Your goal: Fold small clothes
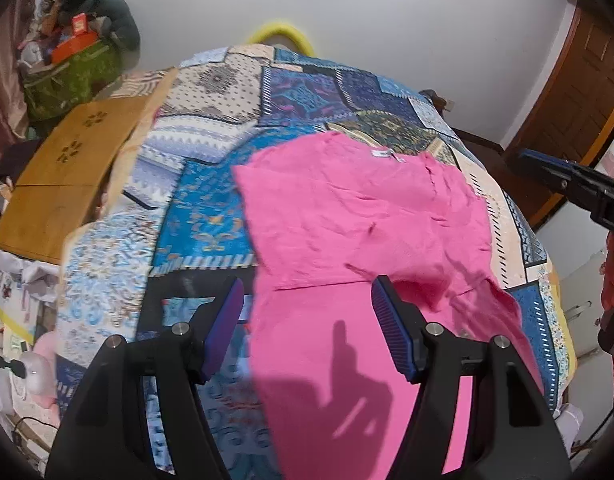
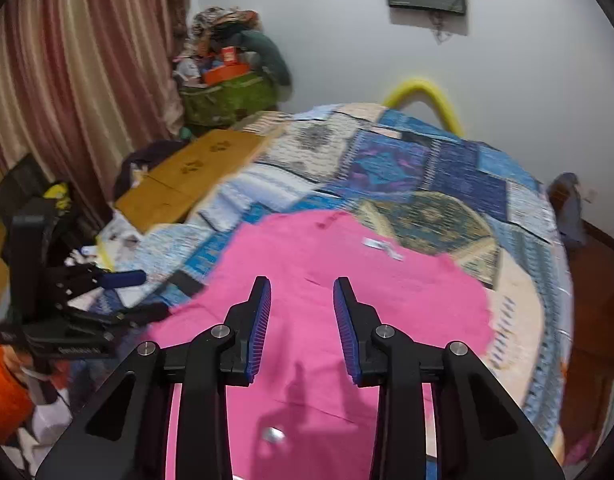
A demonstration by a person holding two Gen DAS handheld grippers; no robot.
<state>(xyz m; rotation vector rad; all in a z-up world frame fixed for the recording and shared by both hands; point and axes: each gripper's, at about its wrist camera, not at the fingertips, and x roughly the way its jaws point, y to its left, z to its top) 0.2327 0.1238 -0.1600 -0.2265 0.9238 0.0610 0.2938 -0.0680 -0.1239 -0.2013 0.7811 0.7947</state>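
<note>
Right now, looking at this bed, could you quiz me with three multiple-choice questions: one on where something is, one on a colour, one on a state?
1. Where does the wooden board lie?
A. Beside the quilt's edge
B. On the garment
C. On the wall

2. What colour is the garment?
A. Green
B. Pink
C. White

3. How does the left gripper stand?
A. Shut on the garment
B. Open, holding nothing
C. Shut on the quilt

Answers:
1 A: the board sits beside the patchwork quilt.
2 B: the cloth spread on the quilt is pink.
3 B: its pads stand apart above the cloth, and nothing is pinched between them.
</note>
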